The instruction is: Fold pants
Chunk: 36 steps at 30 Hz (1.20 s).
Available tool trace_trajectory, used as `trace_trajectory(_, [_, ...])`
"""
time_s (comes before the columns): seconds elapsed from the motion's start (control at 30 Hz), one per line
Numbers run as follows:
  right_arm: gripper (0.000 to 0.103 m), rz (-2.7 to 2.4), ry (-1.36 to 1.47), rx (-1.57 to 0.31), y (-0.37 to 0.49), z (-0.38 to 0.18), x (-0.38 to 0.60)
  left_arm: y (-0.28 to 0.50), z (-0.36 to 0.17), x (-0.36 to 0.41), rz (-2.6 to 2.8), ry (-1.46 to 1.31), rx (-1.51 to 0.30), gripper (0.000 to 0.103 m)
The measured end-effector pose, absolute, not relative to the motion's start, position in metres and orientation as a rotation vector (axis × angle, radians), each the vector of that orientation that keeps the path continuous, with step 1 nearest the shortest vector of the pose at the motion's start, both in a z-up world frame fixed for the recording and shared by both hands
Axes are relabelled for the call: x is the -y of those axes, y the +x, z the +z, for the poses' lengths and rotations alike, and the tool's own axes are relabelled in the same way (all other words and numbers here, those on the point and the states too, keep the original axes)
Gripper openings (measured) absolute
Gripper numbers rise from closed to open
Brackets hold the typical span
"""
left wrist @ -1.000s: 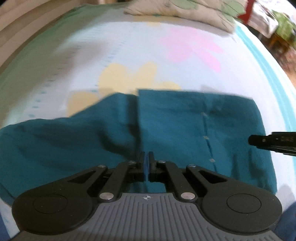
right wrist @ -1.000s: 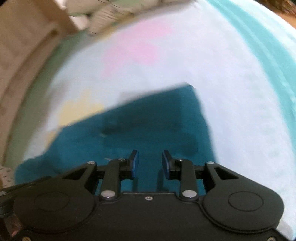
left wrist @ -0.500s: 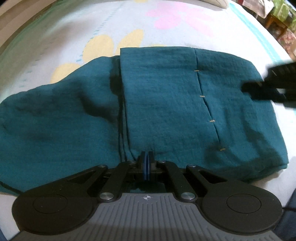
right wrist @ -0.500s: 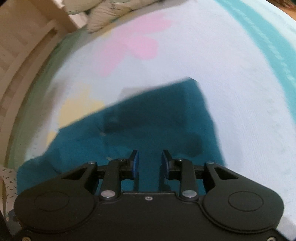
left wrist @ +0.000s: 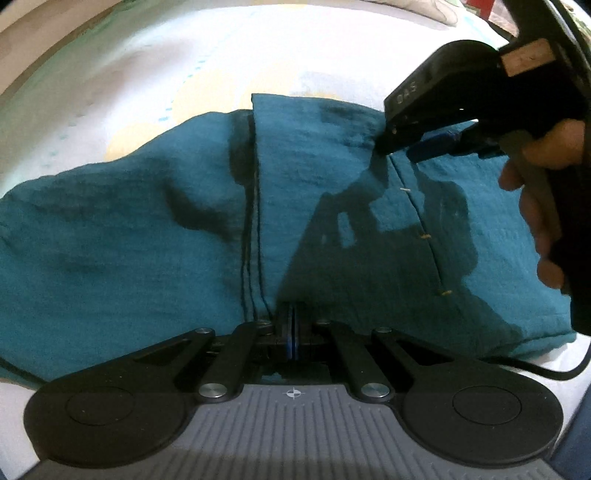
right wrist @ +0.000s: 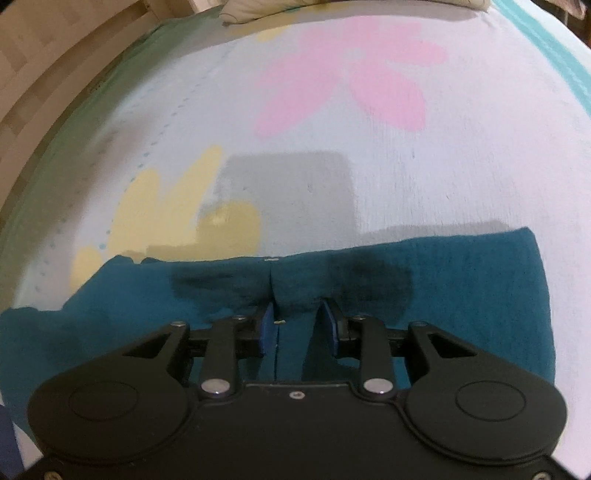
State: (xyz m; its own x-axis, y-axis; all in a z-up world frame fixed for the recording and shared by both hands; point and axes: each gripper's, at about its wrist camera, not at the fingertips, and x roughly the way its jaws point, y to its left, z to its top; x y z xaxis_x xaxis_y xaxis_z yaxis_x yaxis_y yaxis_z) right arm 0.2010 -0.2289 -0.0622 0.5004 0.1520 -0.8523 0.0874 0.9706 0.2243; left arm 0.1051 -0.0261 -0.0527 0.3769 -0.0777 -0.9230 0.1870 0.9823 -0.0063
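Open sheet ahead, cloth and the other tool close in

Ahead of the right tongs (right wrist: pixel 297 326), past the far edge of the teal pants (right wrist: pixel 461 280), the flowered bedsheet (right wrist: pixel 424 177) lies bare up to the pillow (right wrist: pixel 258 9) at its far end. For the left tongs (left wrist: pixel 292 325), the right tongs (left wrist: pixel 421 142) and the hand (left wrist: pixel 535 184) holding them block the upper right; the sheet to the upper left is free.

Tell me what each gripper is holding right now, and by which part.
Left gripper: jaws shut at the near edge of the teal pants; whether cloth is pinched cannot be told. Right gripper: jaws open over the pants, holding nothing.
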Motion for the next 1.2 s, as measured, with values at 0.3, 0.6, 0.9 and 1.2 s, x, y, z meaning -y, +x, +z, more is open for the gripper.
trace_trajectory(0.3, [0.040, 0.053, 0.257, -1.021, 0.195, -0.054, 0.227, 0.100, -0.037, 0.005, -0.208, -0.023, -1.181, 0.002])
trace_trajectory(0.6, [0.044, 0.115, 0.246, -0.954, 0.144, -0.017, 0.204, 0.081, -0.007, -0.071, -0.052, -0.066, -1.091, 0.003])
trace_trajectory(0.9, [0.044, 0.209, 0.219, -0.953, 0.106, -0.007, 0.163, 0.090, 0.016, -0.185, 0.010, -0.260, -1.057, 0.057])
trace_trajectory(1.2, [0.044, 0.233, 0.228, -0.962, 0.094, -0.006, 0.156, 0.104, 0.016, -0.267, 0.121, -0.433, -1.051, 0.067])
